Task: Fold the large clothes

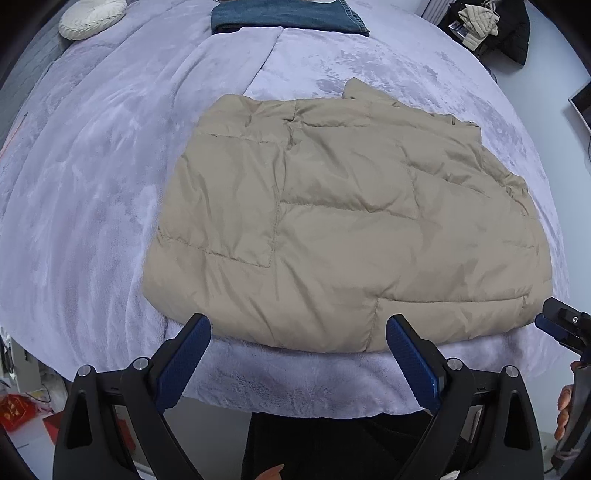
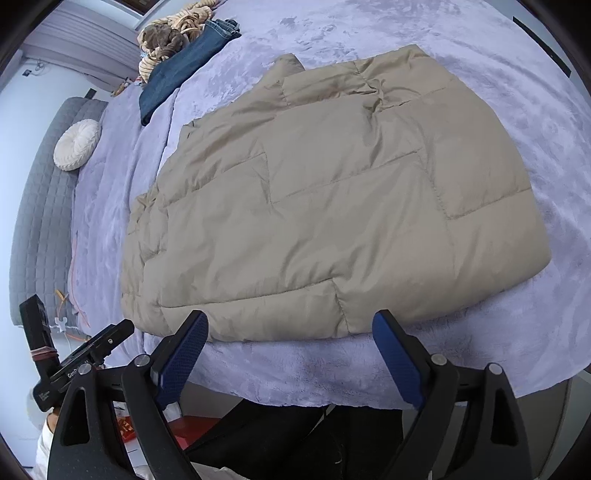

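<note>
Left wrist view: beige quilted puffer jacket [image 1: 343, 218] lies folded flat on lavender plush bed cover [image 1: 92, 184], near its front edge. Left gripper [image 1: 298, 334] and right gripper [image 2: 290, 330] jaws spread wide, empty, just short of jacket hem.

Your way in is from the near edge of the bed [image 1: 295, 384], where a bare strip lies before the folded tan jacket [image 1: 332, 221]. Wide bare blanket lies to the jacket's left. Far off, folded jeans [image 1: 288, 16] and a round cushion [image 1: 92, 16] block the head end.
</note>
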Tool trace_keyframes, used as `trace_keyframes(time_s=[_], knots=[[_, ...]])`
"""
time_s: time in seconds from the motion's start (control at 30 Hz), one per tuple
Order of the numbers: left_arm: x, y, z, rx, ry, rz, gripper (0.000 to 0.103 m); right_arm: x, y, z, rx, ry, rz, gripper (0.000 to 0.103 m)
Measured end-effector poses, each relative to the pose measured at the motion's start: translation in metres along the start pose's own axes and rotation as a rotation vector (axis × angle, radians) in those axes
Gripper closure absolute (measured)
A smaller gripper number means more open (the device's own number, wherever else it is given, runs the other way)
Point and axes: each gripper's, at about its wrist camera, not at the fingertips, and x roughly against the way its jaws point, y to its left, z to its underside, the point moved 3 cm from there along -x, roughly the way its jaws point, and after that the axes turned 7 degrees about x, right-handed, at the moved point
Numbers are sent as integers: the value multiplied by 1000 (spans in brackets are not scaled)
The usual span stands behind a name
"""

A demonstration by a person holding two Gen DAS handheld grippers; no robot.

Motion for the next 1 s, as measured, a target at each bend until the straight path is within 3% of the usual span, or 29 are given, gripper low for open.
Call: trace_keyframes(time_s=[0.57,0.7,0.9,0.97,1.0], knots=[[-39,58,-42,-47,58,32,7,-53,56,-2,-80,39,26,0],[-47,68,-50,-19,91,106,7,-52,61,-9,-94,14,17,0],[-46,86,-72,21,72,232,7,-50,74,-32,-94,-51,-36,0],[-49,95,-82,32,68,266,7,-55,78,-40,-83,-58,-33,10],[-50,99,-87,32,67,280,7,-59,78,-44,-77,-54,-24,38]])
